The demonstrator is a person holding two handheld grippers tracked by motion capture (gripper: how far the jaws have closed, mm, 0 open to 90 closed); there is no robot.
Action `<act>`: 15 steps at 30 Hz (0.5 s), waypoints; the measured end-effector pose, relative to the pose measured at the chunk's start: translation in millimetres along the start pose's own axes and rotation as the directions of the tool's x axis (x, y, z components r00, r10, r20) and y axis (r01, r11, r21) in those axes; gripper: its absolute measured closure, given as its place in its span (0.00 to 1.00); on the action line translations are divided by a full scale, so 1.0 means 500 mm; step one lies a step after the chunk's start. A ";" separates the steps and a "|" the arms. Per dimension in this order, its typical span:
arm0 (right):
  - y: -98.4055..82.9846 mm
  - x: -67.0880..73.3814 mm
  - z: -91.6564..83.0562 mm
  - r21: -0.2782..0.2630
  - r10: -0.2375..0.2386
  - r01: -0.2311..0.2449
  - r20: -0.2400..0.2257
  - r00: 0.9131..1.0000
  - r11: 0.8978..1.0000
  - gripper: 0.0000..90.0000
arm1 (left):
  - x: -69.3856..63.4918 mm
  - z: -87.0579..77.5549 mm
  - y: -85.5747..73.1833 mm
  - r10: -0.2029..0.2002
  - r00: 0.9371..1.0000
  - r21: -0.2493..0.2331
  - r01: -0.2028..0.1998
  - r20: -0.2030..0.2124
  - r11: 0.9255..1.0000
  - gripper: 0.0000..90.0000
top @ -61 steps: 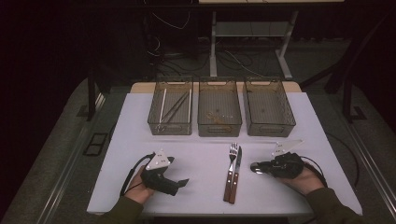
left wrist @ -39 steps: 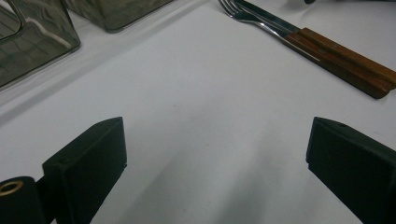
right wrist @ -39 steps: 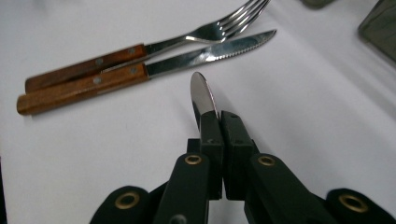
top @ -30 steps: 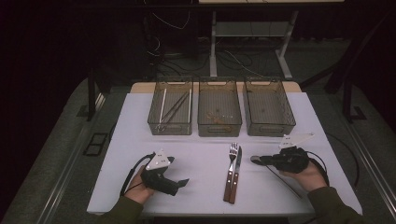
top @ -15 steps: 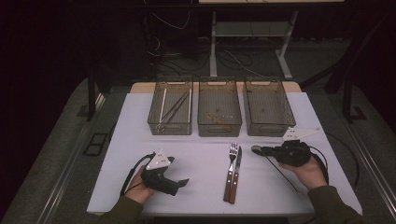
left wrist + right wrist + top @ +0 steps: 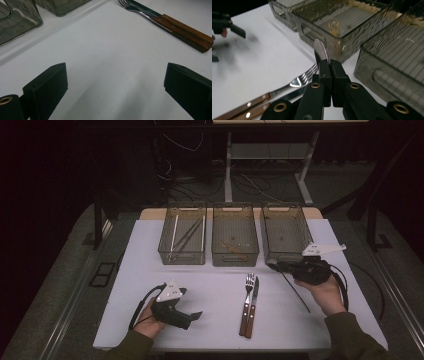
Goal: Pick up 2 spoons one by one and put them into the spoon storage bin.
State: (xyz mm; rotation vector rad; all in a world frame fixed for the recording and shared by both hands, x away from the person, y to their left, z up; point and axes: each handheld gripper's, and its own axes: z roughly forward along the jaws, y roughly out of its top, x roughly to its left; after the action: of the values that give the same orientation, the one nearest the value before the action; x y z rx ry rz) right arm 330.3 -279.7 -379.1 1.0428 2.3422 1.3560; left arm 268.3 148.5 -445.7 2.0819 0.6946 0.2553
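Observation:
My right gripper (image 6: 273, 266) hovers above the table just in front of the right tray (image 6: 295, 251). It is shut on a metal utensil whose rounded tip (image 6: 321, 49) sticks up between the jaws (image 6: 329, 63). The utensil's thin dark handle (image 6: 299, 295) trails down toward the person. A fork (image 6: 248, 292) and a wooden-handled knife (image 6: 254, 306) lie side by side on the white table, left of that gripper. My left gripper (image 6: 194, 315) rests near the front left edge, open, with bare table between its jaws (image 6: 115, 85).
Three clear trays stand in a row at the back: the left tray (image 6: 165, 251) holds thin sticks, the middle tray (image 6: 235, 259) has small bits, the right tray looks bare. The fork (image 6: 136, 10) and knife (image 6: 185, 28) lie ahead of the left gripper.
My right gripper has risen and moved away from the person toward the right tray, lifting the utensil off the table. The left gripper has stayed put.

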 end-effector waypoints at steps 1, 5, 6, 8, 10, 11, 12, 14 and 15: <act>0.004 -0.001 0.001 -0.006 -0.001 0.001 0.003 1.000 1.000 0.99 | 0.000 0.000 0.000 -0.001 1.000 -0.001 0.001 0.000 1.000 0.04; 0.029 -0.005 0.006 -0.029 -0.003 0.004 0.027 1.000 1.000 0.99 | -0.001 -0.001 0.000 -0.006 1.000 -0.001 0.006 0.000 1.000 0.04; 0.036 -0.006 0.008 -0.036 -0.002 0.004 0.031 1.000 0.999 0.99 | 0.000 -0.001 0.000 -0.005 1.000 -0.001 0.005 0.000 1.000 0.04; 0.049 -0.008 0.015 -0.052 0.006 -0.004 0.039 0.999 0.999 0.99 | 0.000 -0.001 0.000 -0.006 1.000 -0.002 0.006 0.000 1.000 0.04; 0.063 -0.011 0.024 -0.065 0.010 -0.007 0.048 0.999 0.998 0.99 | 0.000 -0.002 0.000 -0.004 1.000 -0.001 0.004 0.001 1.000 0.04; 0.069 -0.012 0.028 -0.068 0.015 -0.011 0.052 0.999 0.998 0.99 | 0.000 -0.002 0.000 -0.004 1.000 -0.002 0.004 0.001 1.000 0.04; 0.074 -0.013 0.031 -0.070 0.014 -0.010 0.055 0.998 0.998 0.99 | 0.000 -0.002 0.000 -0.003 1.000 -0.003 0.003 0.001 1.000 0.04; 0.087 -0.016 0.041 -0.077 0.025 -0.020 0.057 0.998 0.997 0.99 | 0.001 -0.002 0.000 -0.006 1.000 -0.006 0.006 0.002 1.000 0.04; 0.093 -0.017 0.046 -0.082 0.027 -0.022 0.058 0.998 0.996 0.99 | 0.001 -0.002 0.000 -0.007 1.000 -0.006 0.007 0.001 1.000 0.04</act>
State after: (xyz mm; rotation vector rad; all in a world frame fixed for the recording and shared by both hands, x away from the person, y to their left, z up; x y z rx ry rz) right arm 370.0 -255.9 -353.9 1.0757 2.2200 1.3968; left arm 268.2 149.5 -444.9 2.0732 0.6997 0.2527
